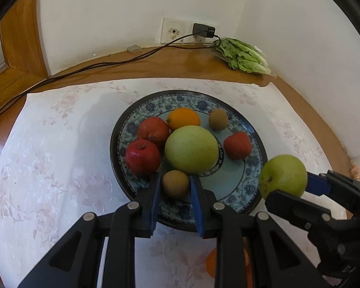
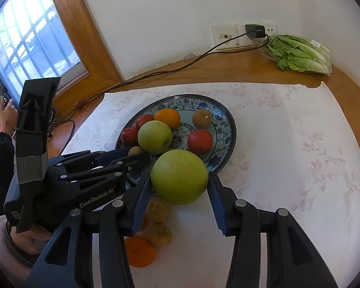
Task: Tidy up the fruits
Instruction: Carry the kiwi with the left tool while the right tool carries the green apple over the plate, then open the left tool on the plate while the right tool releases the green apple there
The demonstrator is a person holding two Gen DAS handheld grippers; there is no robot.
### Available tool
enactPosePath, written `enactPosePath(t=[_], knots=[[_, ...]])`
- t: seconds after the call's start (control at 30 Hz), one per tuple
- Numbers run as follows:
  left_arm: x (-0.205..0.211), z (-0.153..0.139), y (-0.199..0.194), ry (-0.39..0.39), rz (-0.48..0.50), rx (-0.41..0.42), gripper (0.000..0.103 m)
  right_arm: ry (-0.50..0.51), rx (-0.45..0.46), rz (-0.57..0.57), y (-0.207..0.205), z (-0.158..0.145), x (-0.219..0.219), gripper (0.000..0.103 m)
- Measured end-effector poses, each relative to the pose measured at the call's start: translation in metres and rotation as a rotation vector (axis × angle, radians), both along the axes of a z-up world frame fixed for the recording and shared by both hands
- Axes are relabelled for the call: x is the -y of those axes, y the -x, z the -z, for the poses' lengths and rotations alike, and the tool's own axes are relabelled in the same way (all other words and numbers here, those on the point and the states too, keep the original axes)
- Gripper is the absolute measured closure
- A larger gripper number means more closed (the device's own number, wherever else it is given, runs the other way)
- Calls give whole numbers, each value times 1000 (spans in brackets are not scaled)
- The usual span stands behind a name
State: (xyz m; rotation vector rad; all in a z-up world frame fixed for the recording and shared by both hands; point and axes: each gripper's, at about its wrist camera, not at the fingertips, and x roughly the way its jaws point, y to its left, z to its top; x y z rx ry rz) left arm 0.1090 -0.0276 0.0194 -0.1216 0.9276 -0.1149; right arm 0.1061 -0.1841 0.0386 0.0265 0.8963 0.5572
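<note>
A blue patterned plate [image 1: 249, 180] holds two red apples [image 1: 142, 157], an orange [image 1: 183, 118], a large green apple [image 1: 191, 149], a red fruit [image 1: 237, 145] and two kiwis [image 1: 218, 119]. My left gripper [image 1: 175, 184] sits over the plate's near rim, its fingers around the near kiwi [image 1: 175, 183]. My right gripper [image 2: 179, 184] is shut on a second green apple [image 2: 179, 177] and holds it above the cloth at the plate's near right edge; it also shows in the left wrist view [image 1: 283, 176].
An orange [image 2: 139, 251] and two brownish fruits [image 2: 159, 234] lie on the white floral cloth [image 2: 288, 168] below my right gripper. Bagged lettuce [image 2: 297, 54] and a charger cable [image 2: 156, 73] lie on the wooden table by the wall.
</note>
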Motion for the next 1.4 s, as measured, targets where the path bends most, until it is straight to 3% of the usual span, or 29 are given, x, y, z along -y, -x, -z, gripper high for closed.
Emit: enactPosePath(t=[0.7, 1.03, 1.4], knots=[[6, 1, -3, -23, 4, -3, 78, 1, -12, 5, -18, 12, -9, 55], [2, -3, 2, -5, -3, -12, 58, -29, -20, 18, -20, 13, -5, 55], [-1, -12, 10, 12, -9, -23, 55, -18, -25, 19, -19, 12, -4, 55]])
